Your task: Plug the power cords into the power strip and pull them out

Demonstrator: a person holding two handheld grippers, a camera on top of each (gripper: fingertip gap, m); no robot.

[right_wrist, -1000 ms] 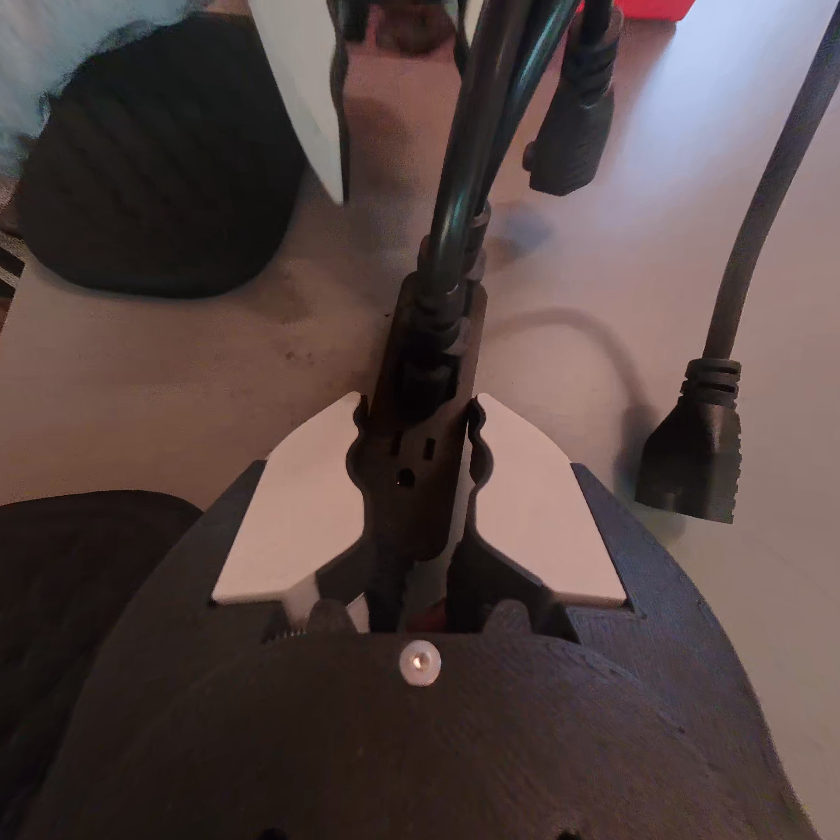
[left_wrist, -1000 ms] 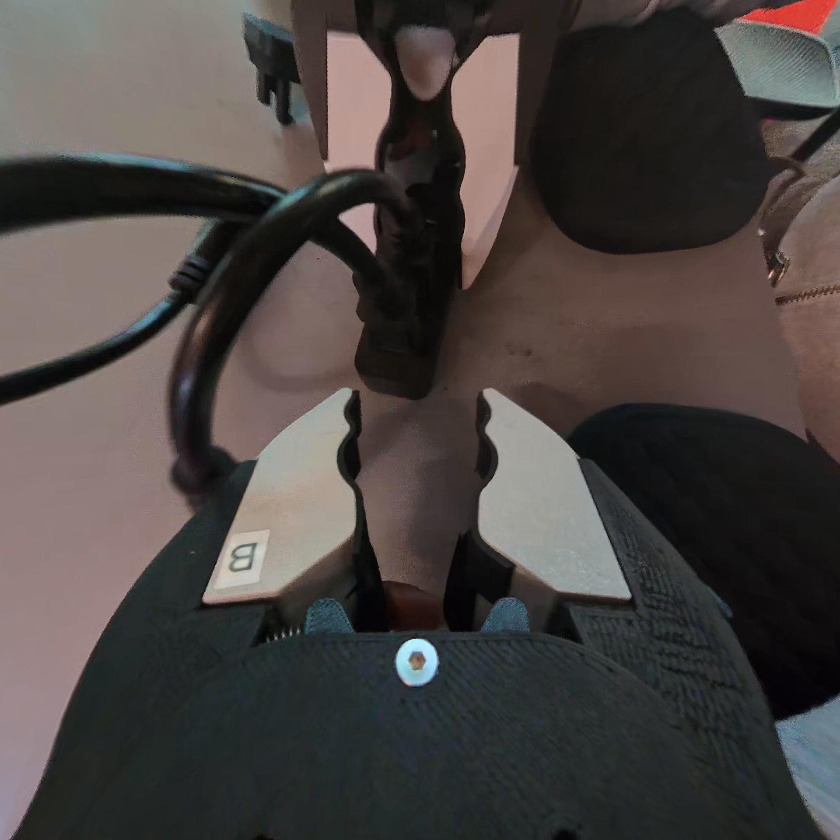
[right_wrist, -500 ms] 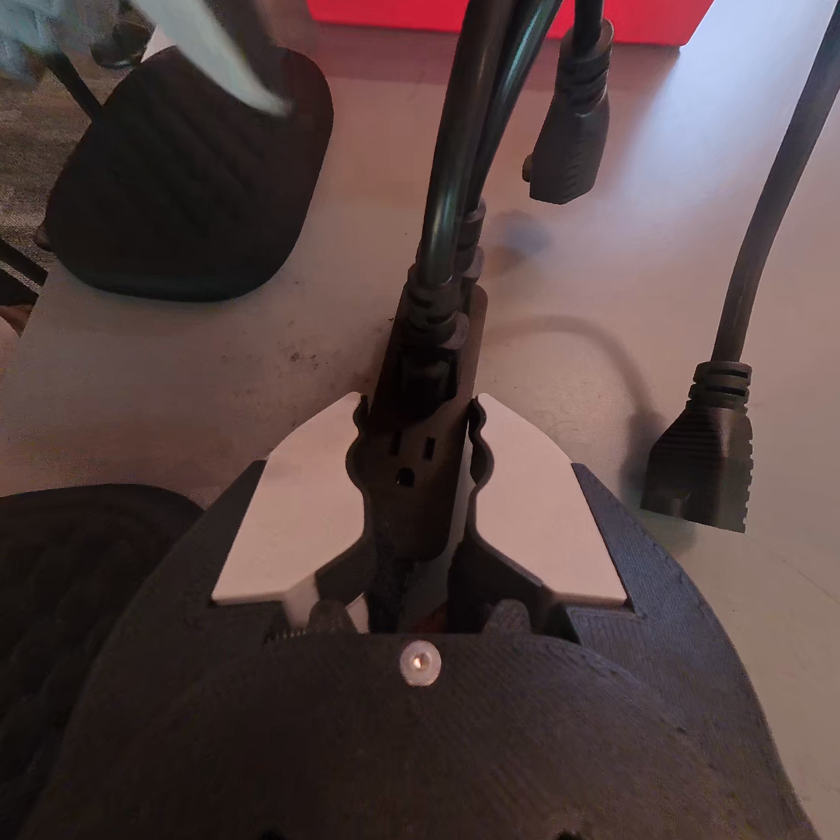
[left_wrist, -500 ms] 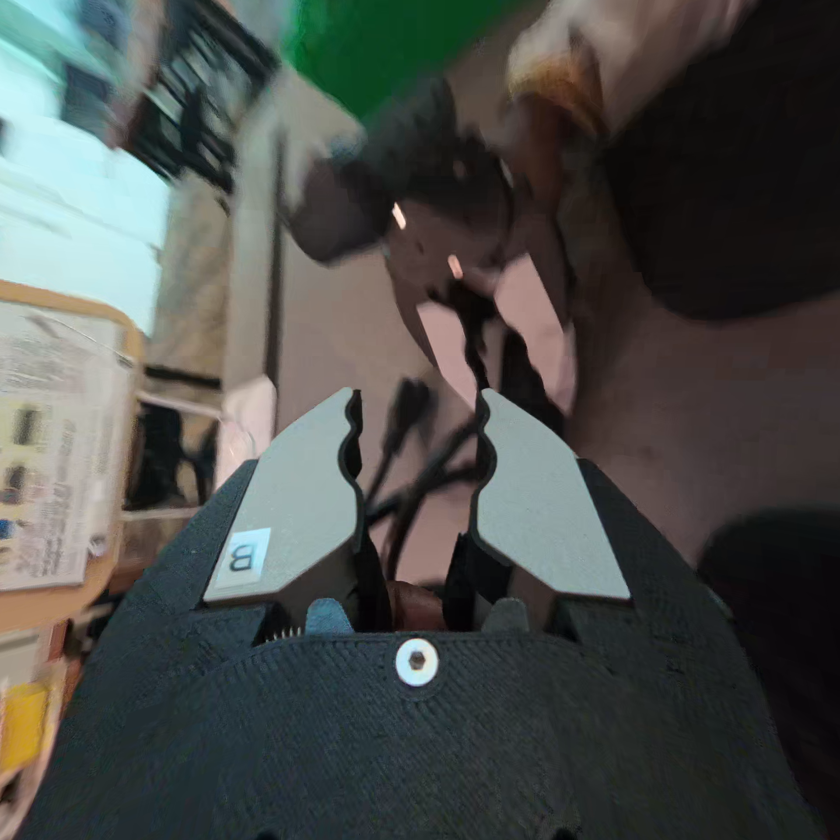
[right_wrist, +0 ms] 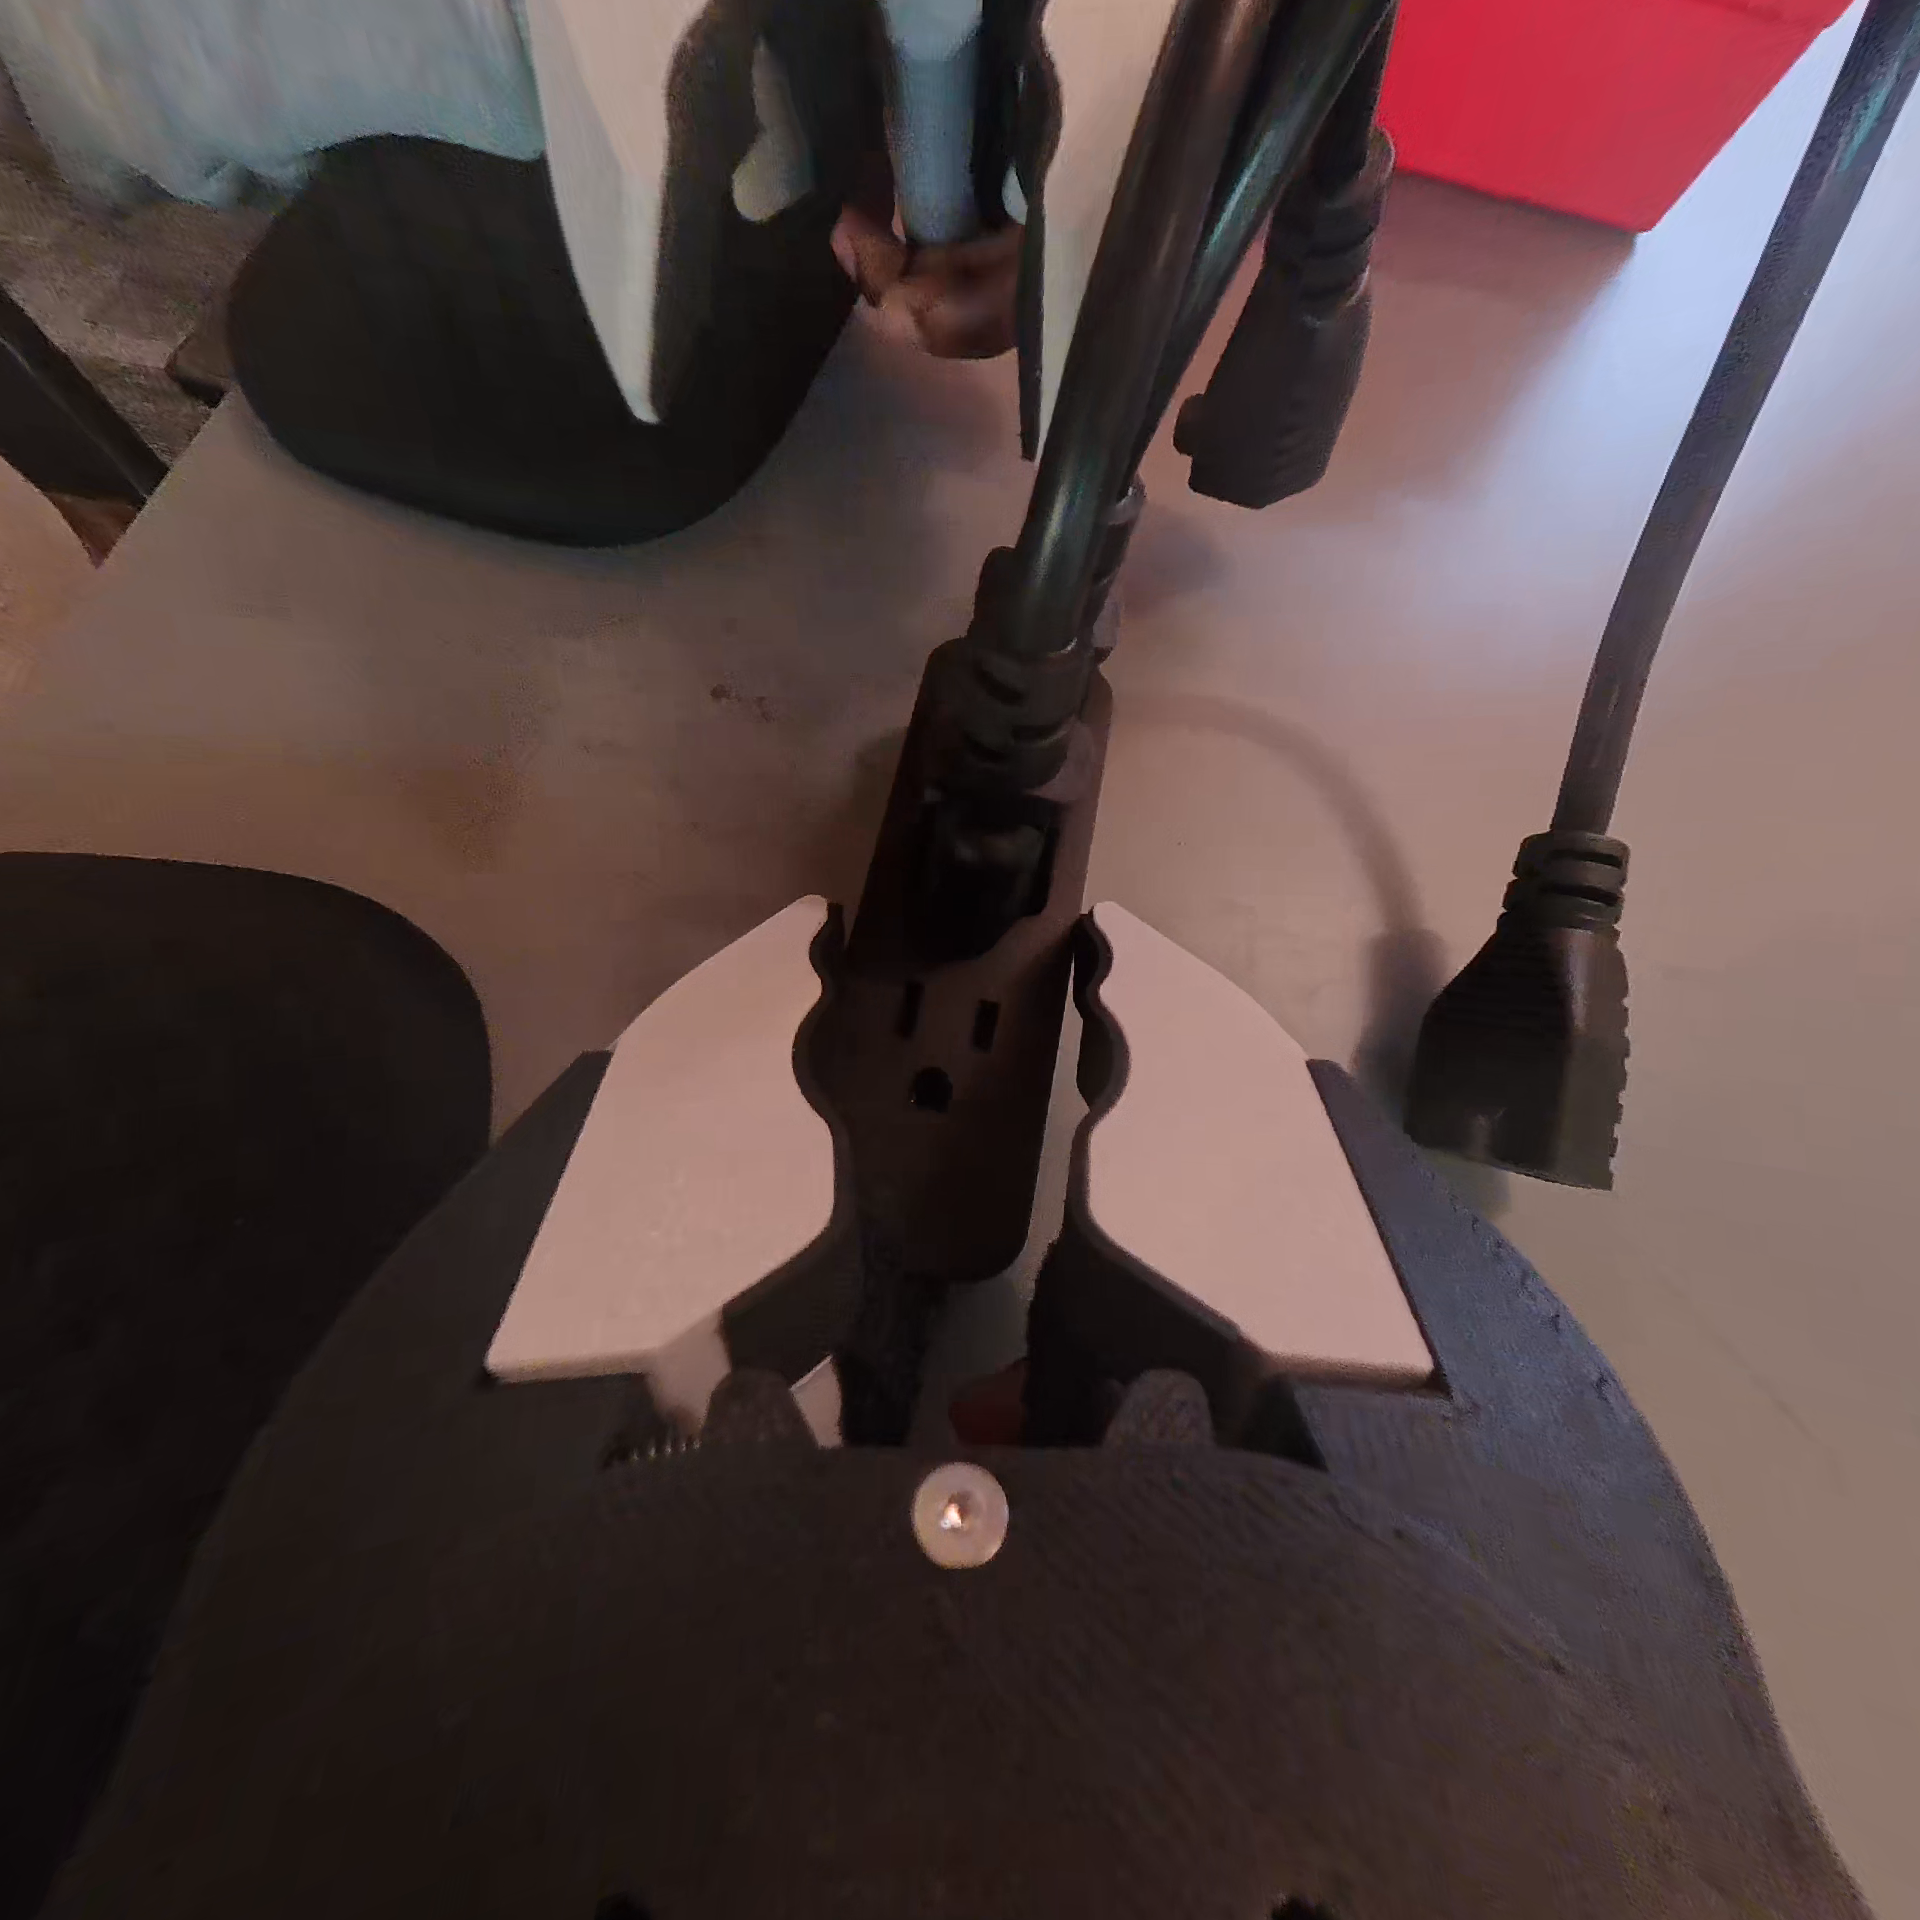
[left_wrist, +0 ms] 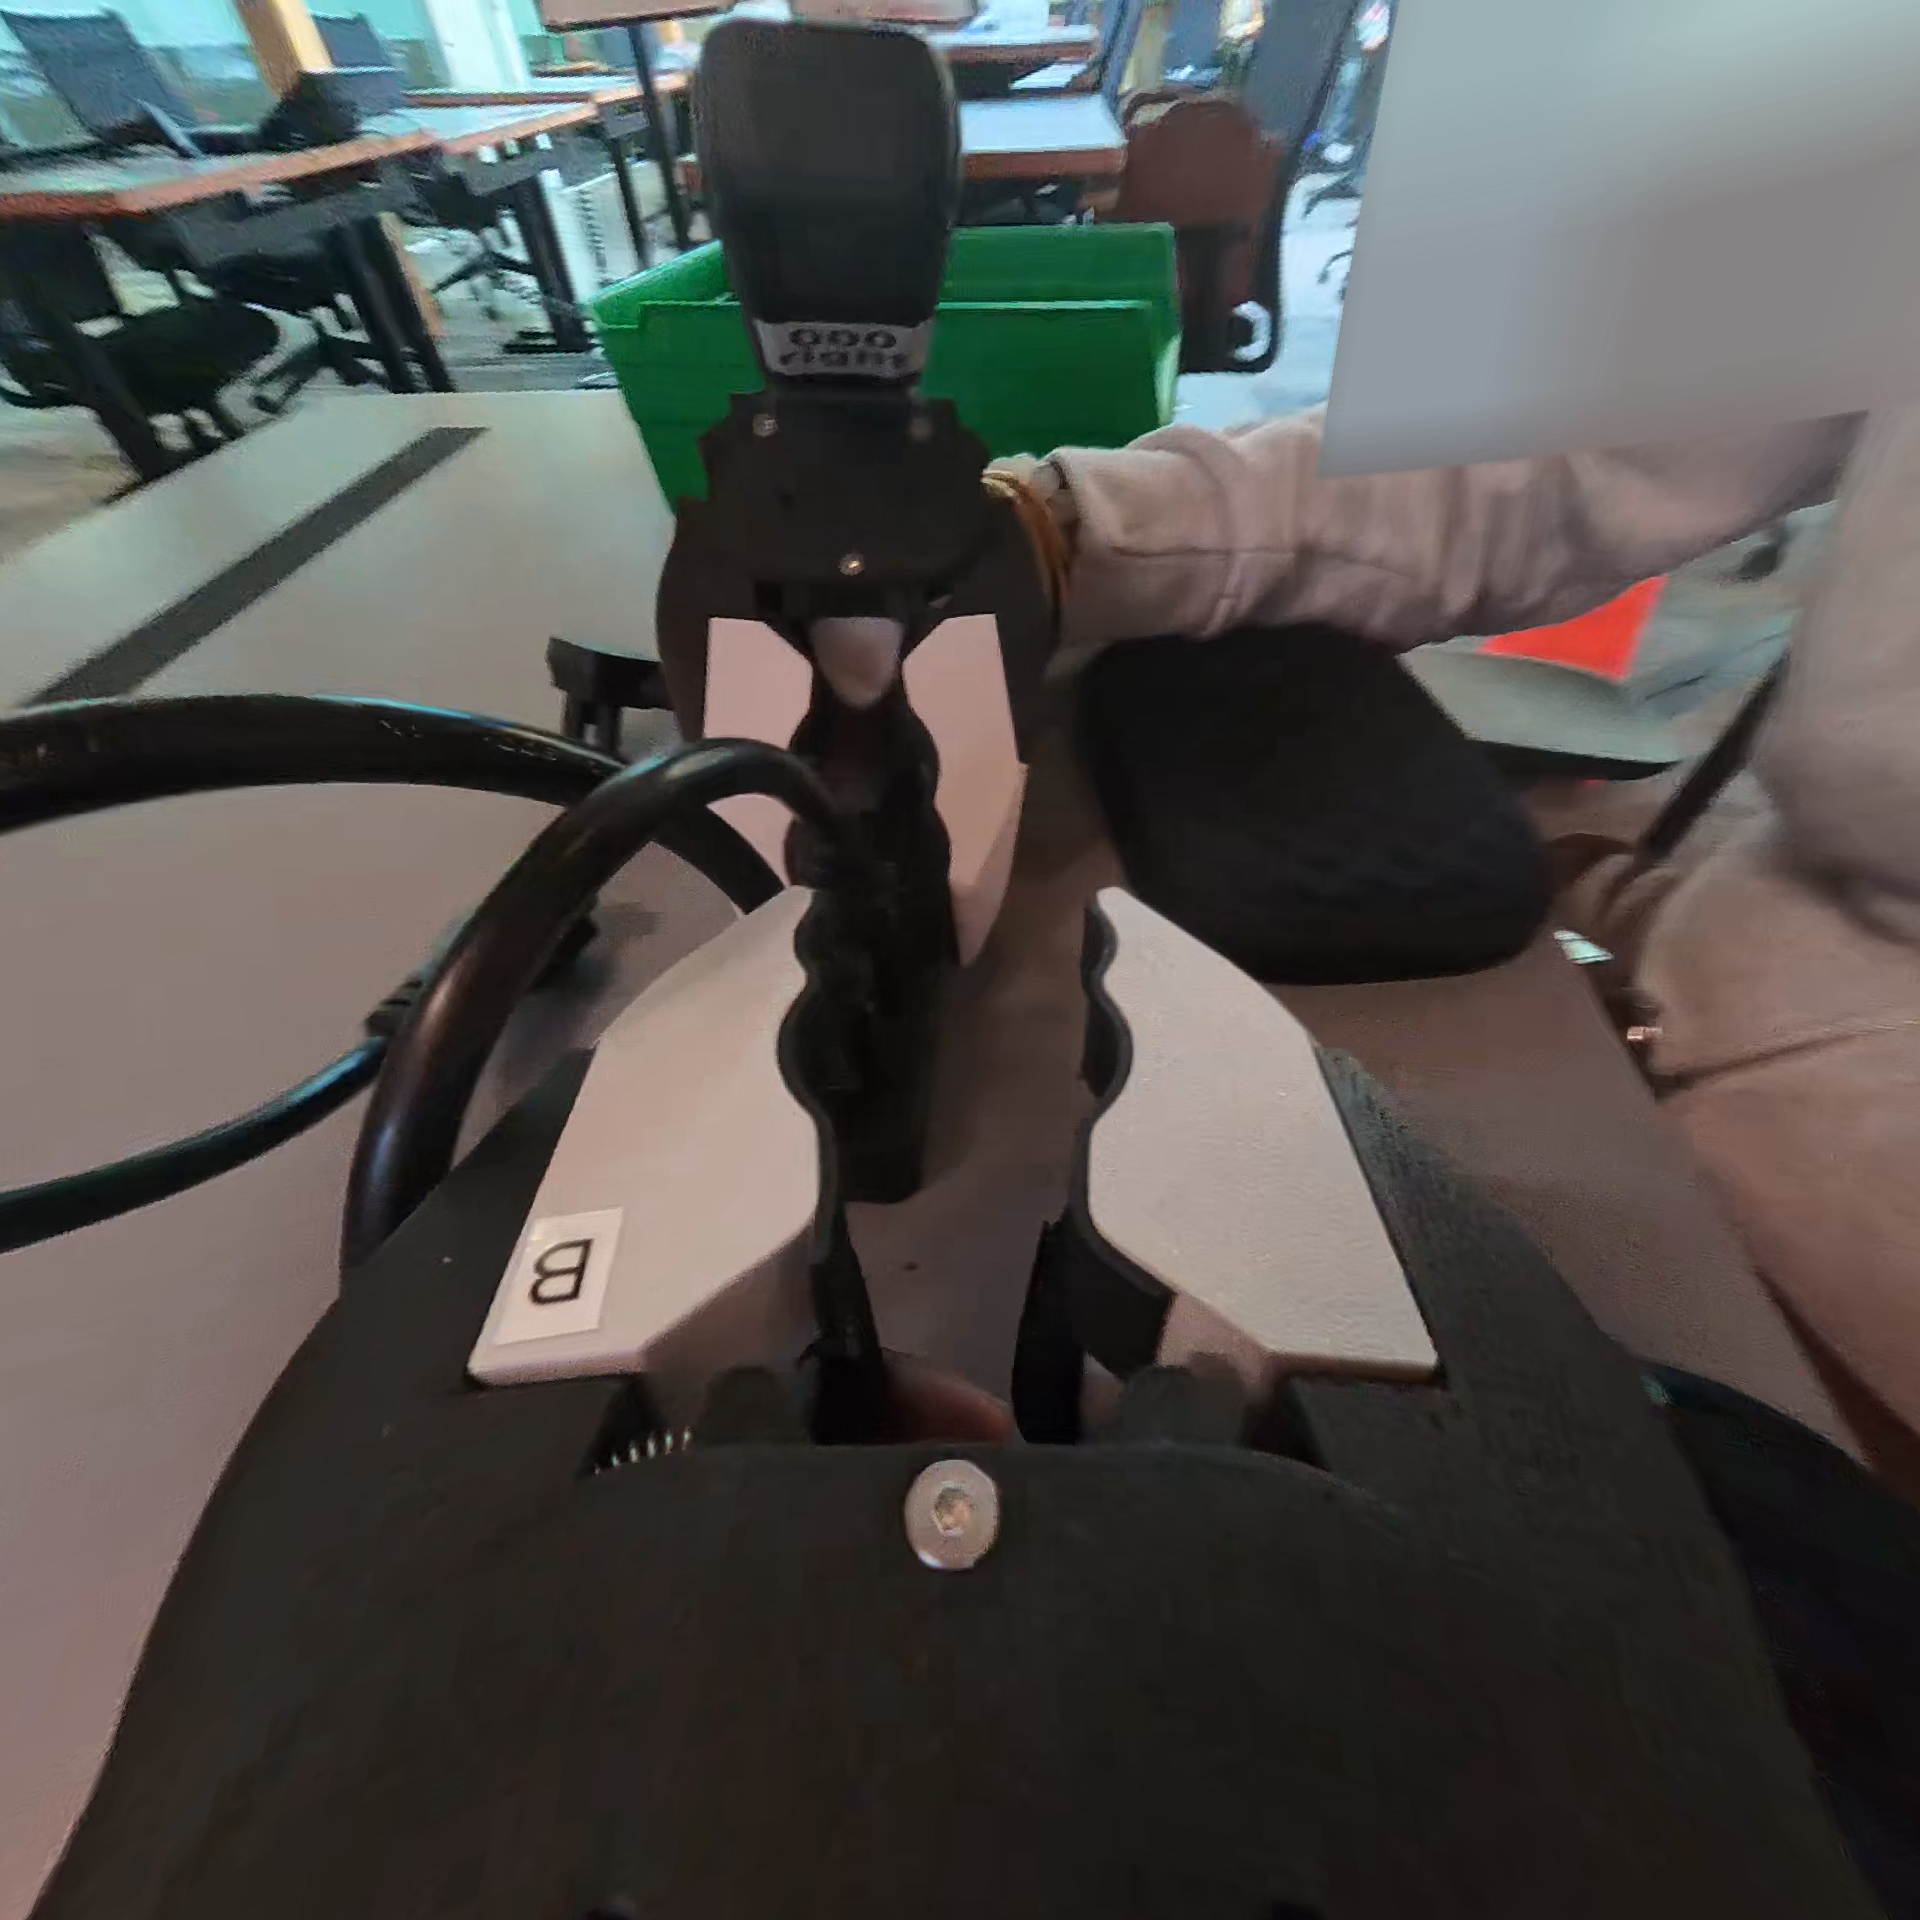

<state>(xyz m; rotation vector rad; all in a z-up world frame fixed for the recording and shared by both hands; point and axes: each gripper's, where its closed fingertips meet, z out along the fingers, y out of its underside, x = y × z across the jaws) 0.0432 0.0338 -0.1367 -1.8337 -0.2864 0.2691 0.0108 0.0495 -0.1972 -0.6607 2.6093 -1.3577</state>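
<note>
Black power strip (right_wrist: pixel 935 1091) clamped by right hand-held gripper (right_wrist: pixel 951 997) | left hand-held gripper (left_wrist: pixel 945 997) open around its end

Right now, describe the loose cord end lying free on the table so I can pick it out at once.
In the right wrist view, start at the grey table and the black power strip clamped in the right gripper. To the strip's right lies a black, wedge-shaped cord end with a ribbed collar. Unlike the cords plugged into the strip, it lies flat, alone and unplugged.
</note>
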